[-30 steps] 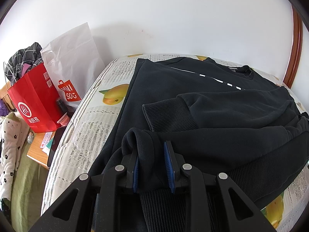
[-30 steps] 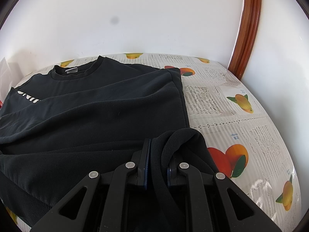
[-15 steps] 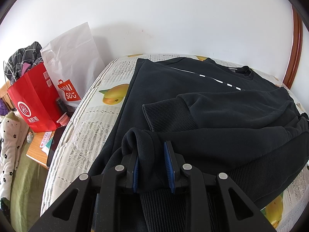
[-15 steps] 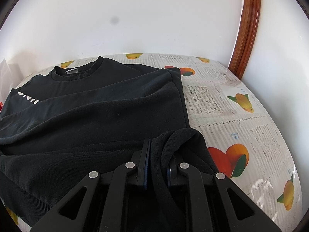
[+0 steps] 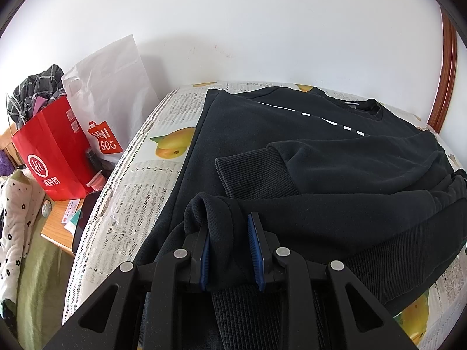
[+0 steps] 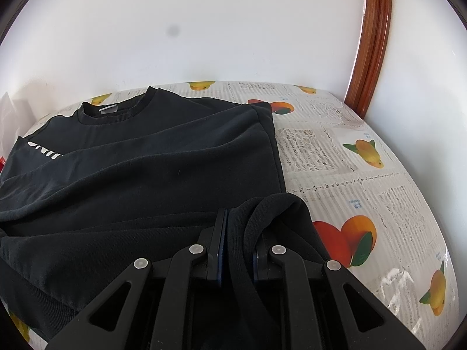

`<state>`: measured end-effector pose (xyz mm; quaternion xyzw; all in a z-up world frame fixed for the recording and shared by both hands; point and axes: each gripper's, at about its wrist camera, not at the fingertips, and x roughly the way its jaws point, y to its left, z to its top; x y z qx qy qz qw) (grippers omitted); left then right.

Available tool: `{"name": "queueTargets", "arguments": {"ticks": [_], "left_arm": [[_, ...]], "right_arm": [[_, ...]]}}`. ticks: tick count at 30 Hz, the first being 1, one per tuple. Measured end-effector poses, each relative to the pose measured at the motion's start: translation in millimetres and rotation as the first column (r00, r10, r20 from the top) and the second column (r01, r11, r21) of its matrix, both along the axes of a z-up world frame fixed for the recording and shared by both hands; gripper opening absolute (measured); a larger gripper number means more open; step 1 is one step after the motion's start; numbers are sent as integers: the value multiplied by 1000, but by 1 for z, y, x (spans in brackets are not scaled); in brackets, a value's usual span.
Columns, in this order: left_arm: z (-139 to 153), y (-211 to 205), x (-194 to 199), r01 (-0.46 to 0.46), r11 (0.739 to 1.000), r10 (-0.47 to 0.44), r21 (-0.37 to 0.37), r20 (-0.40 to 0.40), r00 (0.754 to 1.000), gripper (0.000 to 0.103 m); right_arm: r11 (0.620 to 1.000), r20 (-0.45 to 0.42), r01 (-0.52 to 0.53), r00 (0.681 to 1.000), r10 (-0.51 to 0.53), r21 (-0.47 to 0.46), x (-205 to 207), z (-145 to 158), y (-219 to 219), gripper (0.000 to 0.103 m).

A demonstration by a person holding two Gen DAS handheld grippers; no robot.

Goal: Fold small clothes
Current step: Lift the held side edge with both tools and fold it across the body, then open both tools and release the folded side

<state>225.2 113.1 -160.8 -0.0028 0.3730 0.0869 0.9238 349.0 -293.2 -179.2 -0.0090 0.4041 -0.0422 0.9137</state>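
The left wrist view shows the left gripper (image 5: 229, 233) clamped on a bunched fold of a black sweatshirt (image 5: 335, 157), the cloth pinched between its blue pads (image 5: 254, 243). The sweatshirt lies spread on a table (image 5: 140, 186) covered with a fruit-printed cloth, one ribbed cuff (image 5: 251, 172) folded across its body and white lettering (image 5: 335, 122) near the collar. Beside the table stand a red paper bag (image 5: 51, 157) and a white shopping bag (image 5: 113, 105), with a dark phone (image 5: 84, 218) on a wooden stand below. The right wrist view shows the right gripper (image 6: 238, 233) closed on another gathered fold of the same sweatshirt (image 6: 151, 169) at its near right corner. The collar (image 6: 116, 108) lies at the far side, toward the white wall (image 6: 204, 29), and a wooden frame (image 6: 370, 46) rises at the right.
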Motion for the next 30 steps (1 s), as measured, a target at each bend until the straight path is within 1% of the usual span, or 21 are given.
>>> {"name": "queueTargets", "arguments": {"ticks": [2, 5, 8, 10, 11, 12, 13, 14, 15, 16, 17, 18, 20, 21, 22, 24, 27, 28, 29, 30], "left_arm": [[0, -1, 0, -1, 1000, 1, 2, 1, 1000, 22], [1, 2, -1, 2, 1000, -2, -24, 5, 1000, 23], [1, 8, -3, 11, 997, -10, -79, 14, 1000, 24], [2, 10, -5, 24, 994, -22, -104, 19, 1000, 28], [3, 8, -8, 31, 994, -29, -106, 20, 999, 29], [3, 8, -10, 39, 994, -37, -104, 19, 999, 34], [5, 6, -14, 48, 994, -46, -100, 18, 999, 42], [6, 6, -18, 53, 993, -51, -102, 18, 999, 47], [9, 7, -23, 58, 992, -56, -112, 20, 998, 60], [12, 8, -28, 60, 991, -57, -121, 23, 998, 68], [15, 11, -34, 65, 989, -61, -130, 29, 998, 69], [19, 13, -41, 72, 988, -68, -139, 39, 997, 69], [25, 16, -54, 68, 989, -62, -128, 44, 997, 69], [26, 18, -61, 66, 990, -60, -125, 45, 997, 69], [25, 20, -67, 69, 989, -64, -132, 44, 997, 69], [21, 25, -81, 70, 988, -67, -140, 25, 997, 69], [13, 32, -96, 68, 989, -67, -132, 7, 998, 69], [11, 34, -99, 66, 989, -66, -132, 3, 998, 69], [9, 37, -102, 63, 989, -64, -135, -2, 998, 68], [8, 40, -104, 59, 988, -61, -141, -6, 998, 68]], "right_arm": [[1000, 2, -1, 1000, 1, 18, 0, 0, -2, 14], [999, 9, 1, 1000, -1, 43, -2, 1, -5, 14], [1000, 12, 3, 1000, -3, 29, -2, 2, -3, 15], [1000, 11, -3, 1000, 3, 9, -4, 3, 0, 18], [1000, 12, -12, 1000, 12, -18, -7, 6, 2, 23], [999, 19, -18, 1000, 19, -41, -11, 8, 2, 28], [998, 25, -23, 999, 24, -56, -18, 13, 2, 39], [998, 29, -35, 999, 36, -50, -25, 17, 0, 50], [998, 34, -56, 998, 57, -26, -33, 23, -2, 54], [997, 42, -78, 996, 78, -2, -44, 28, -5, 62], [996, 51, -87, 995, 86, 3, -53, 34, -8, 70], [996, 68, -88, 994, 88, -6, -65, 40, -10, 73], [997, 118, -61, 991, 66, -39, -85, 53, -17, 73], [998, 132, -48, 990, 53, -40, -93, 57, -23, 73], [999, 137, -40, 990, 42, -23, -101, 62, -30, 73], [998, 140, -31, 990, 24, 46, -114, 67, -48, 73], [996, 117, 4, 993, -14, 86, -123, 60, -65, 73], [996, 109, 8, 994, -17, 86, -125, 55, -68, 70], [997, 96, 10, 995, -18, 82, -126, 50, -70, 65], [997, 82, 11, 996, -17, 82, -126, 45, -71, 62]]}}
